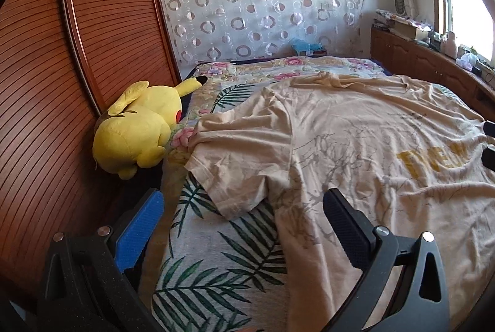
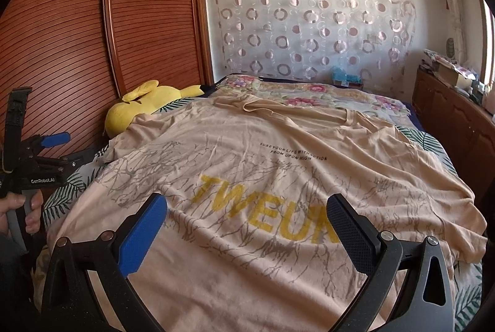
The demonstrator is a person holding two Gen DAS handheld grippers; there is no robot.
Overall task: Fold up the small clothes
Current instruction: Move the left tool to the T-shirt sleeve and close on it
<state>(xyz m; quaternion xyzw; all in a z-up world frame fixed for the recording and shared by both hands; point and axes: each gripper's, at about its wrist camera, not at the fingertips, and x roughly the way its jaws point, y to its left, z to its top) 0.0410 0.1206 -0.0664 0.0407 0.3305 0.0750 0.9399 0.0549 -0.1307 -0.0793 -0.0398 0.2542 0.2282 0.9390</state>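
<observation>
Both pairs of jaws stand spread wide, gripping nothing. Those of the left gripper (image 1: 244, 205) hover over the near-left sleeve of the T-shirt (image 1: 355, 127); those of the right gripper (image 2: 247, 213) hang above its yellow lettering. That beige T-shirt lies spread, wrinkled, on the bed (image 1: 216, 270). At far left, a yellow plush toy (image 1: 139, 127) rests beside the wooden wardrobe (image 1: 92, 22).

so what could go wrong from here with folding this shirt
1. The t-shirt lies wrinkled, its left sleeve bunched and collar rumpled; folding now would likely trap creases.
2. The yellow plush toy sits close beside that sleeve, so a sweep by the left gripper may snag or knock it.
3. Both grippers are open above the cloth; the right gripper might pinch the leaf-print sheet as well.
</observation>
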